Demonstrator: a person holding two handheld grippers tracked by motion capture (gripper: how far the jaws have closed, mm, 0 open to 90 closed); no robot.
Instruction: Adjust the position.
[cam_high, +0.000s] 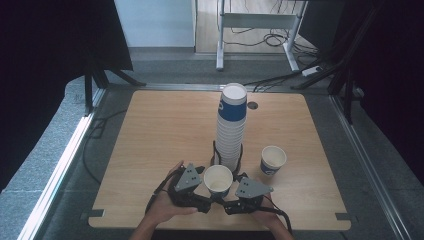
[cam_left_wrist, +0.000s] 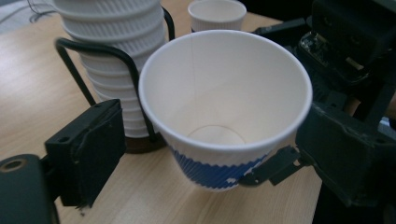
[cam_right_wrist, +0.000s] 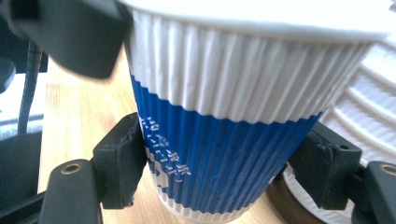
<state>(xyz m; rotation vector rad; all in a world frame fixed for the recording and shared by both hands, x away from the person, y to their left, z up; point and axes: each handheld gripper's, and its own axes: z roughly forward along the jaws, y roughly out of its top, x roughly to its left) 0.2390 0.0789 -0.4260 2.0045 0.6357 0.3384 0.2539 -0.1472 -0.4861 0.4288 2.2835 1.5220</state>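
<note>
A white and blue ribbed paper cup (cam_high: 218, 179) stands upright and empty near the table's front edge, just in front of a tall stack of the same cups (cam_high: 231, 125). My right gripper (cam_right_wrist: 224, 163) is shut on the cup's blue lower part (cam_right_wrist: 219, 154), with a pad pressed against each side. My left gripper (cam_left_wrist: 210, 154) has the cup's wide mouth (cam_left_wrist: 224, 93) between its jaws. Its left pad (cam_left_wrist: 93, 149) stands apart from the cup wall, so it is open. In the high view the left gripper (cam_high: 202, 182) and the right gripper (cam_high: 235, 187) flank the cup.
The stack sits in a black wire holder (cam_high: 215, 152) on the wooden table (cam_high: 165, 130). A second single cup (cam_high: 273, 160) stands to the right of the stack. A round cable hole (cam_high: 252, 105) lies behind it. Dark curtains hang on both sides.
</note>
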